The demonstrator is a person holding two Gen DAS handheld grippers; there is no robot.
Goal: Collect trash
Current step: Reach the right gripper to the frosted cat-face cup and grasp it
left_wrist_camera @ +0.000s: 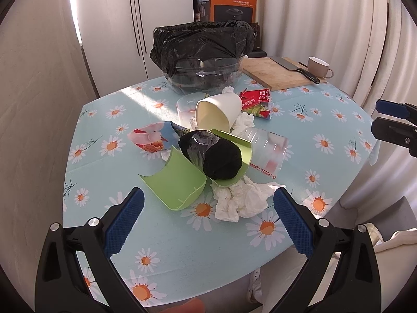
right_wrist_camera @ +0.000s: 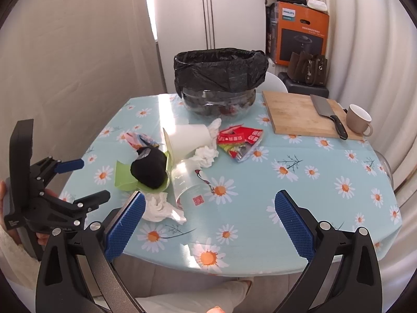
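Observation:
A pile of trash lies mid-table: a broken green bowl (left_wrist_camera: 177,182) holding a black bundle (left_wrist_camera: 221,161), crumpled white tissue (left_wrist_camera: 239,200), a tipped white paper cup (left_wrist_camera: 219,112), a clear plastic cup (left_wrist_camera: 265,146), a red wrapper (left_wrist_camera: 256,100) and a colourful wrapper (left_wrist_camera: 153,138). A bin lined with a black bag (left_wrist_camera: 203,49) stands at the table's far side. My left gripper (left_wrist_camera: 208,219) is open and empty, just short of the tissue and green bowl. My right gripper (right_wrist_camera: 208,221) is open and empty, above the near table edge, right of the pile (right_wrist_camera: 153,169).
A wooden cutting board (left_wrist_camera: 276,73) with a cleaver (left_wrist_camera: 292,67) and a beige mug (left_wrist_camera: 319,67) sit at the back right. The daisy tablecloth (left_wrist_camera: 325,120) covers the table. Curtains hang on the right; an orange box (left_wrist_camera: 234,0) stands behind the bin.

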